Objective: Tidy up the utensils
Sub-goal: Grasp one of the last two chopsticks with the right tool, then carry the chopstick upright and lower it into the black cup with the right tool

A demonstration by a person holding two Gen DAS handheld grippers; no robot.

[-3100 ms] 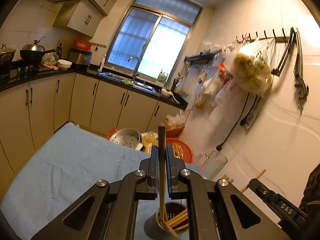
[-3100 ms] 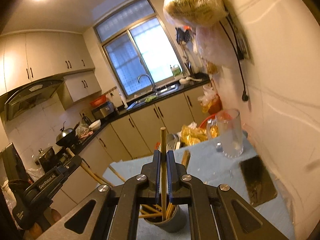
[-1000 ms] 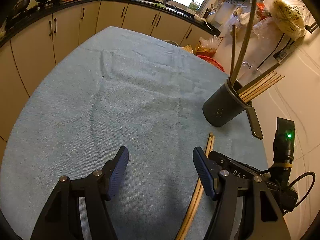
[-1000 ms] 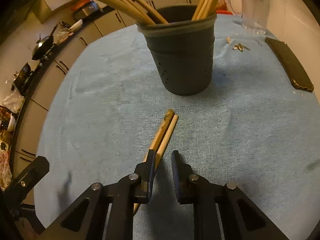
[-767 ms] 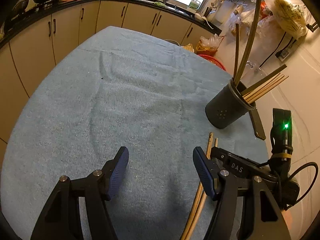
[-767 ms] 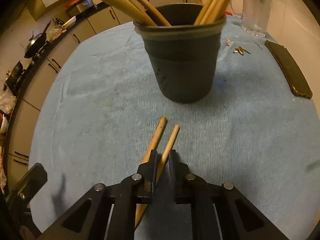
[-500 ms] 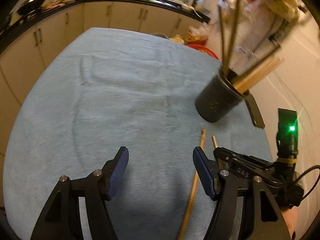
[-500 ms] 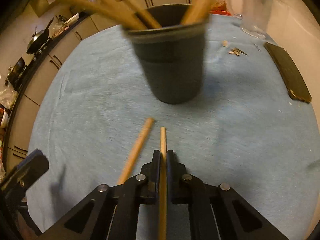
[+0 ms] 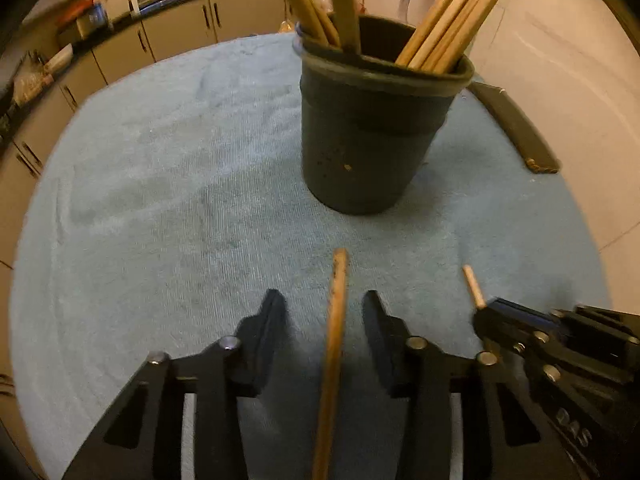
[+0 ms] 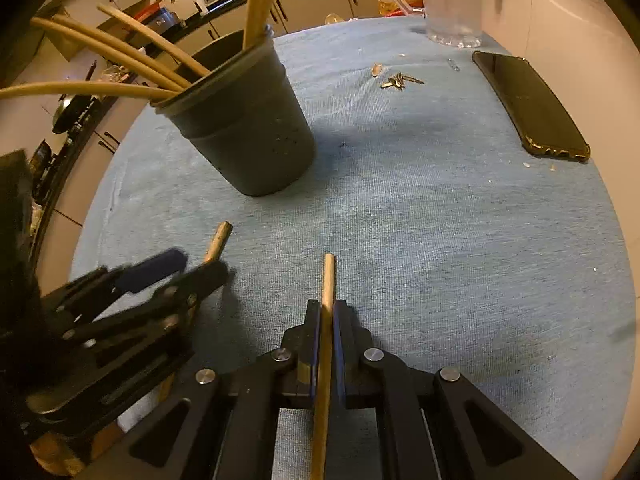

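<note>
The right tool [image 10: 326, 312] is clenched on a thin chopstick [image 10: 327, 280], whose tip sticks out past the pads toward twelve o'clock in the right wrist view. The left tool [image 9: 324, 312] has its jaws closing around a thicker, darker chopstick [image 9: 335, 320] that lies on the counter [image 9: 160, 200]; in the left wrist view there is still a gap on each side between the stick and the pads, so it is not yet pinched. That stick runs from the bottom edge up to twelve o'clock between the fingers.

From the left wrist view, the right tool sits at about four o'clock, just beside the left one, with its thin chopstick poking up and left. From the right wrist view, the left tool shows blurred at about eight o'clock, with the thicker stick's end at ten o'clock of the right tool.

A dark round utensil holder [image 9: 372, 136] stands upright on the blue cloth-covered counter at twelve o'clock of the left tool, holding many chopsticks [image 9: 452, 16] that lean outward. In the right wrist view a black phone [image 10: 532, 108] lies at two o'clock near the wall, a clear jug [image 10: 448, 4] stands at one o'clock, and a few small scraps [image 10: 398, 80] lie between holder and phone.
</note>
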